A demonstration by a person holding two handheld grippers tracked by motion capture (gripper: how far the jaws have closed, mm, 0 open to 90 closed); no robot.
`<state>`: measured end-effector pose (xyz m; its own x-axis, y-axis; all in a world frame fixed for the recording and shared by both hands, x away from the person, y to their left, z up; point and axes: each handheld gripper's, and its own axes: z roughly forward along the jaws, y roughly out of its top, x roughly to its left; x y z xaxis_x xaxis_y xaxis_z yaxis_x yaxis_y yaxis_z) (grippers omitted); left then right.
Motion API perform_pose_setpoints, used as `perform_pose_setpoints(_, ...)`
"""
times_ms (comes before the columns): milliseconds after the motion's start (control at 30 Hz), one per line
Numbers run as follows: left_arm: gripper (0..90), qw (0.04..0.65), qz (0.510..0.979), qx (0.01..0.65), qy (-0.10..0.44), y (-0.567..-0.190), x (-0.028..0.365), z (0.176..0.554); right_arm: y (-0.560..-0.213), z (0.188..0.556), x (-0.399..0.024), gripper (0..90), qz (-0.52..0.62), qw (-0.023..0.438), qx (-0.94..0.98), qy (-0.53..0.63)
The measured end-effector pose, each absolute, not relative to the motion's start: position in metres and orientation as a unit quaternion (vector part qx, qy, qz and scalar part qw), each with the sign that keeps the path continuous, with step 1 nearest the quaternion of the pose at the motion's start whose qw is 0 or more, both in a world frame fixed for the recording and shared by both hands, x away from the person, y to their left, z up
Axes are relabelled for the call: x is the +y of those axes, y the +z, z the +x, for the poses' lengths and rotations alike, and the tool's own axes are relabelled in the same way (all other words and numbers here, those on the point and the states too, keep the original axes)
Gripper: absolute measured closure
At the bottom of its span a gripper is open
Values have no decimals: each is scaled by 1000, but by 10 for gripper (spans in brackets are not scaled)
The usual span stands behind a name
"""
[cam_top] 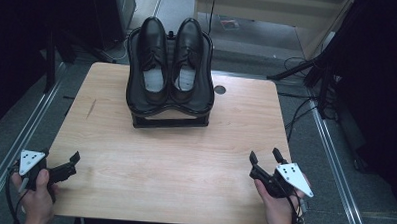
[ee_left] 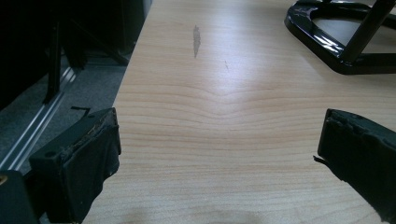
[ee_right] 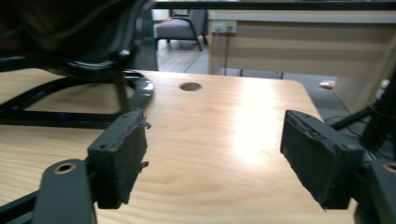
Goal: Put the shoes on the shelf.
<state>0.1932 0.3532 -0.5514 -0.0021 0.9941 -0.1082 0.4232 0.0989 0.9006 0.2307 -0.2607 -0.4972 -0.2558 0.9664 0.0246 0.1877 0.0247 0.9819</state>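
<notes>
Your left hand-held gripper [cam_top: 67,168]: jaws spread | right hand-held gripper [cam_top: 265,162]: jaws spread | high view: black dress shoes [cam_top: 169,56] on stand [cam_top: 137,85], bench [cam_top: 175,156] rear | right gripper view: grey chair [ee_right: 180,28] beyond

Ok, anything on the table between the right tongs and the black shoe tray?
Nothing: bare pale wooden table between the open right tongs and the glossy black shoe tray, per the high view.
</notes>
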Motion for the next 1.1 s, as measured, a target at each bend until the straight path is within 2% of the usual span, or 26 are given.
perform_pose_setpoints(300,0,409,577,617,346,-551,353,193,-521,218,-306,216,516,381,588,493)
perform_pose_setpoints(500,0,409,576,617,348,-551,353,193,-533,213,-324,159,534,371,596,471)
perform_pose_setpoints(567,0,409,576,617,348,-551,353,193,-534,212,-329,135,535,366,600,469)
perform_pose_setpoints(1100,0,407,580,614,348,-551,352,193,-546,195,-338,133,523,379,620,445)
